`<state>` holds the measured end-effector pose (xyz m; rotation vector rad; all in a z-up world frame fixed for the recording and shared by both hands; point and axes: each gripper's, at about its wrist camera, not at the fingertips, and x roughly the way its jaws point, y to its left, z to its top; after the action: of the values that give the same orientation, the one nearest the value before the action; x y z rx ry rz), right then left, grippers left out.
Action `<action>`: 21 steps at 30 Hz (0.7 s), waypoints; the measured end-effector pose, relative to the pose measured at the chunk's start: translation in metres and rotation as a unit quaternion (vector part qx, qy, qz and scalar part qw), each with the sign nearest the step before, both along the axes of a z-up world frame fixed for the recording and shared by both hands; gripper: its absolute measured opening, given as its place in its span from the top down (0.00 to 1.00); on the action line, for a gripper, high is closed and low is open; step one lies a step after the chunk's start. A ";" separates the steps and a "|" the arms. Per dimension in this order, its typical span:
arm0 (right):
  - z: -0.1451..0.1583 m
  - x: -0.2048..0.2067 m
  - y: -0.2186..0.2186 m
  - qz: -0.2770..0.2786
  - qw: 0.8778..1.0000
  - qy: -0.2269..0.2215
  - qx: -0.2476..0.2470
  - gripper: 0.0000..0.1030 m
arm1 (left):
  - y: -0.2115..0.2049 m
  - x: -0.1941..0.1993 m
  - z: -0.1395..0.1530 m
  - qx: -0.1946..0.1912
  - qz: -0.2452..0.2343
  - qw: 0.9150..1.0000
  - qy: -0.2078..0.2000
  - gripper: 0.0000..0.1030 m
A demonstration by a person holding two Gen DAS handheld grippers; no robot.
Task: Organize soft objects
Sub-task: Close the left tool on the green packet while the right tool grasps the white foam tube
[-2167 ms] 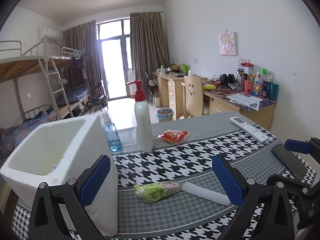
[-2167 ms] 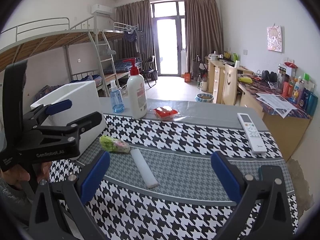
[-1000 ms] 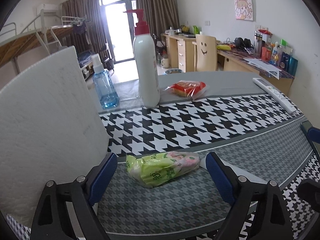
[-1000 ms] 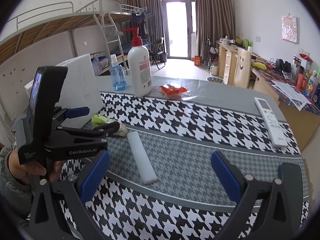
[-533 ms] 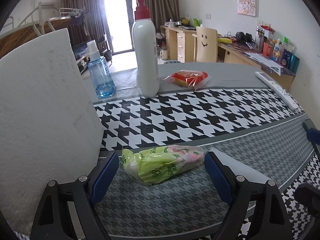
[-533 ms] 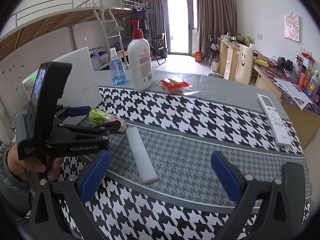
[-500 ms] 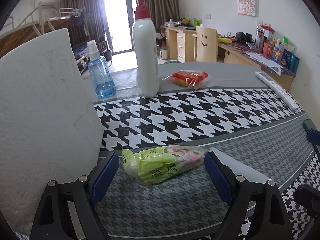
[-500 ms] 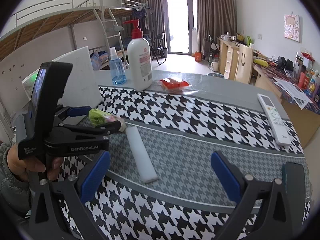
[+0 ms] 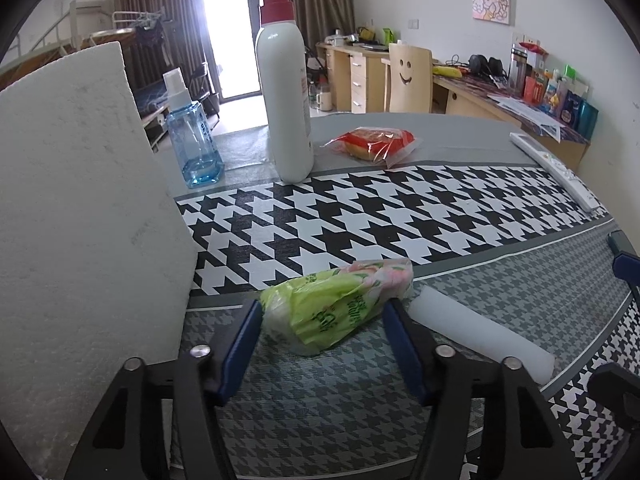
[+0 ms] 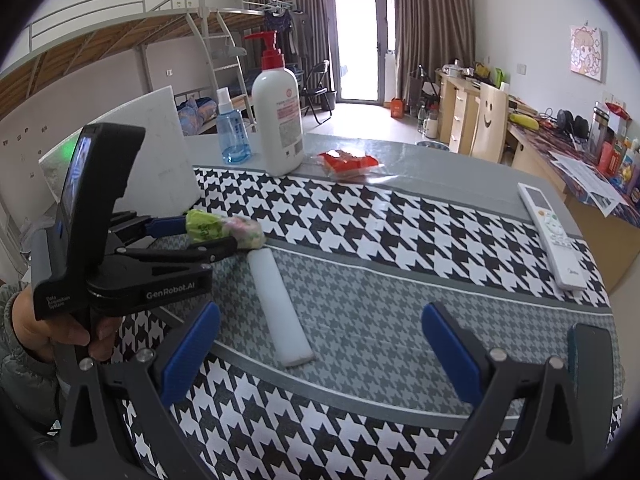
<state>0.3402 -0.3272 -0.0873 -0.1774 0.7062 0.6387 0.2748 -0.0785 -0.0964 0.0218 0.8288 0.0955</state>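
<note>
The left gripper [image 9: 322, 330] sat low over the near part of the table [image 9: 440, 208], its 2 blue pads on either side of the green tissue pack [image 9: 336, 304]. Its jaws were closing, with the pack between them; the pads looked to be at the wrapper's sides, though whether they pressed it could not be told. From the right wrist view the same pack [image 10: 224, 229] lay between the left gripper's fingers [image 10: 208, 236], on the grey checked band just right of the white foam box [image 10: 160, 152].

A white foam stick [image 10: 278, 304] lay just right of the pack, running toward the near edge. The right gripper [image 10: 320, 350] hovered above the near table with its jaws wide apart and nothing between them.

Farther off stood a white pump bottle [image 9: 285, 100] and a small blue spray bottle [image 9: 192, 136] to its left. A red snack packet [image 9: 374, 142] lay right of the pump bottle, and a white remote [image 10: 550, 236] lay near the far right edge.
</note>
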 end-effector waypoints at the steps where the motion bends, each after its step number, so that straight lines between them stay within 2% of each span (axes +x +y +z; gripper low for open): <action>1: 0.000 0.000 0.001 0.001 1.000 0.000 -0.001 0.01 | 0.000 0.000 0.000 -0.002 -0.001 1.000 0.001 0.46; 8: 0.000 -0.001 0.006 0.003 1.000 0.001 -0.006 0.01 | 0.002 -0.003 0.002 -0.011 -0.008 1.000 -0.007 0.61; 18: -0.008 0.002 0.015 0.015 1.000 0.007 -0.024 0.01 | 0.006 -0.019 0.014 -0.025 -0.010 0.999 -0.045 0.63; 21: -0.011 0.003 0.019 0.021 0.999 0.011 -0.032 0.07 | 0.005 -0.024 0.018 -0.025 -0.014 0.998 -0.056 0.63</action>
<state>0.3428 -0.3080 -0.0979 -0.2462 0.7462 0.6594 0.2504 -0.0738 -0.0779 -0.0196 0.7178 0.0496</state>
